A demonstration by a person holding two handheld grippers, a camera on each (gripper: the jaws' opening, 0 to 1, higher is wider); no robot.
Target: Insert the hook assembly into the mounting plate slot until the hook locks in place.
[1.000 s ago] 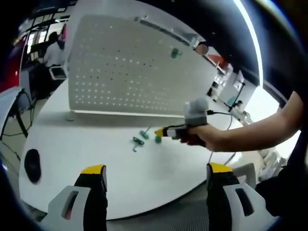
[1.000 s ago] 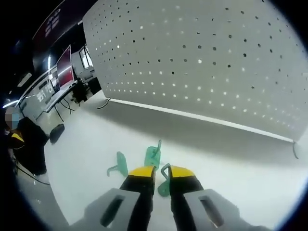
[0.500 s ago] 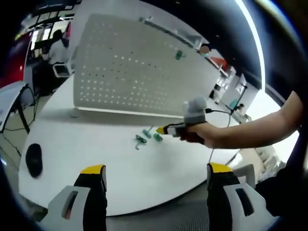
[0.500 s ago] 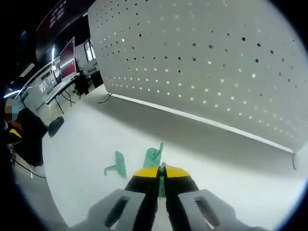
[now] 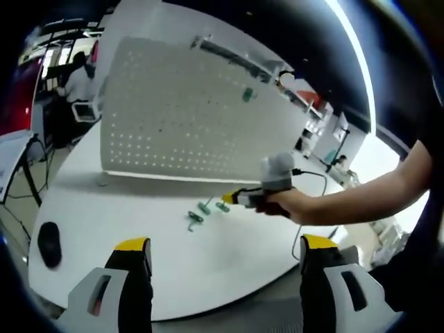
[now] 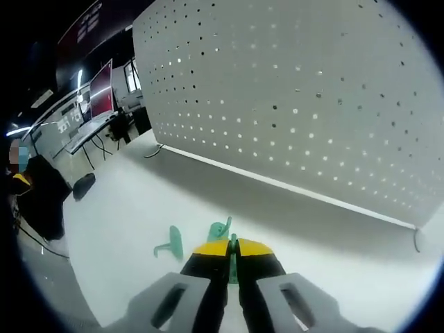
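Matt white board, glossy green plastic.
My pegboard (image 6: pixel 291 97) looks like matt painted metal; the hooks (image 6: pixel 171 243) smooth translucent green plastic; the table (image 5: pixel 173 250) smooth white.

The left gripper view looks from well back across the counter (image 5: pixel 125 215) toward the pegboard (image 5: pixel 187 111); the right gripper view sits low and close beneath that pegboard (image 6: pixel 312 104). Both share the green hooks (image 5: pixel 195 219).
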